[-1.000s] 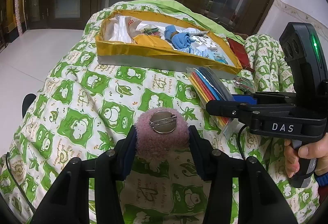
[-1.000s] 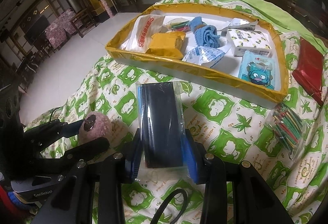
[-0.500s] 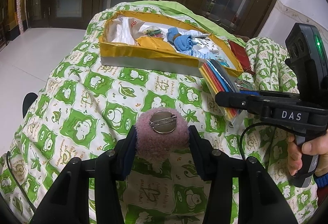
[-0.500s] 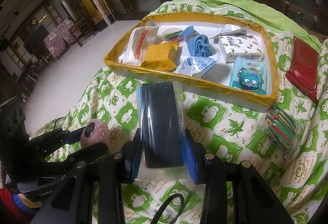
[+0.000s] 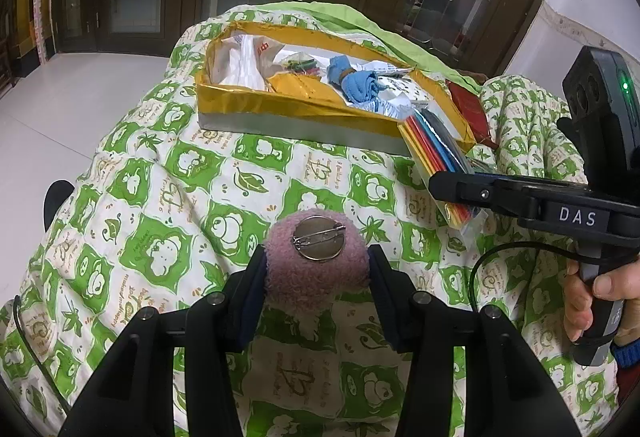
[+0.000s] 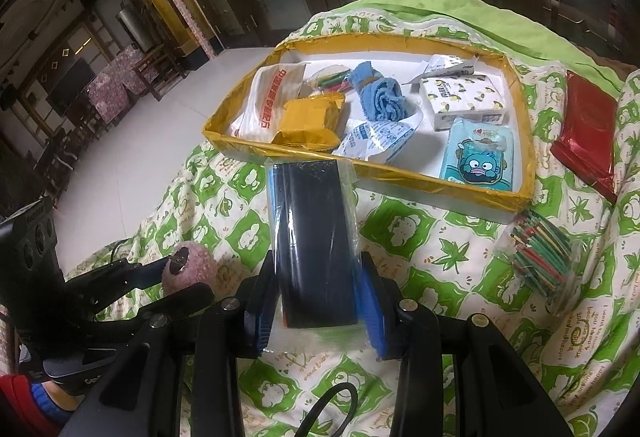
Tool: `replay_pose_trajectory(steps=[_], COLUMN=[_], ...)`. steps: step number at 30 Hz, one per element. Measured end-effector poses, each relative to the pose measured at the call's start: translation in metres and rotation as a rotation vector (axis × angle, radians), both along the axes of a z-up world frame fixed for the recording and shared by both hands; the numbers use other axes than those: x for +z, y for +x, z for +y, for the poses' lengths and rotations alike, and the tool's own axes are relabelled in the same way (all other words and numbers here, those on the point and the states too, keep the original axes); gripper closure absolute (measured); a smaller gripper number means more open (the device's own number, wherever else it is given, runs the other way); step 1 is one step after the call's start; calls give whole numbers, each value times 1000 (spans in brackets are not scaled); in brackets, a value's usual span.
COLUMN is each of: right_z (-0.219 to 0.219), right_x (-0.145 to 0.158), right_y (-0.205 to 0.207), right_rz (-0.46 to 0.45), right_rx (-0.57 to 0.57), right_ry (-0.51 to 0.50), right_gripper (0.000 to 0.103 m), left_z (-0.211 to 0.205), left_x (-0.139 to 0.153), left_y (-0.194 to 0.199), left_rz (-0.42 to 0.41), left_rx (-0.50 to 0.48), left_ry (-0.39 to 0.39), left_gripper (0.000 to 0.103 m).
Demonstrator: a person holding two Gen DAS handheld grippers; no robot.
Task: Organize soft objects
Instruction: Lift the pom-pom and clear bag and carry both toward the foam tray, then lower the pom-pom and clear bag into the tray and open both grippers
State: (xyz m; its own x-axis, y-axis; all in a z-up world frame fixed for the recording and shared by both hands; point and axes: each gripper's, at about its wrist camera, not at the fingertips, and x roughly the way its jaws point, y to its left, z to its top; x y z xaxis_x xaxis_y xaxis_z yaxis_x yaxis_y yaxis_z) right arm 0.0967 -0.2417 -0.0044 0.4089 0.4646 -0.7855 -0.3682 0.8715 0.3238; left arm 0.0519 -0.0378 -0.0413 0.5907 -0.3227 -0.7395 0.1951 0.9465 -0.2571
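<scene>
My left gripper point(image 5: 316, 277) is shut on a pink fuzzy brooch point(image 5: 316, 269), its metal pin back facing up, held above the green-patterned quilt point(image 5: 160, 205). It also shows in the right wrist view point(image 6: 188, 269). My right gripper point(image 6: 316, 301) is shut on a clear-wrapped pack of coloured sheets point(image 6: 314, 241), seen edge-on in the left wrist view point(image 5: 436, 153), near the front wall of the gold-rimmed tray point(image 6: 400, 177). The tray point(image 5: 280, 109) holds a blue cloth point(image 6: 380, 97), a yellow packet point(image 6: 312, 117), a white bag and tissue packs.
A bag of coloured sticks point(image 6: 540, 257) lies on the quilt right of the tray's front corner. A red foil packet point(image 6: 584, 133) lies at the far right. White floor point(image 5: 60, 109) drops away left of the quilt. Dark wooden doors stand behind.
Both grippers have moved forward toward the tray with their loads. The pack of coloured sheets now reaches the tray's front wall.
</scene>
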Motion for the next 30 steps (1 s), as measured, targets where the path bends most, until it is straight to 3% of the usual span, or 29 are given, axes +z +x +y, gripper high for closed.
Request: replay_pose_trajectory(steps=[17, 30], right_z=[-27, -16], right_x=[13, 21], right_y=[21, 58], right_rz=[-11, 5], right_rx=[-86, -24], right_ry=[18, -87], right_gripper=[62, 62], left_z=[1, 6], left_x=[28, 49], left_y=[34, 98], left_rz=[-4, 36], left_rx=[-25, -44], left_ry=[2, -15], left_gripper=[56, 56])
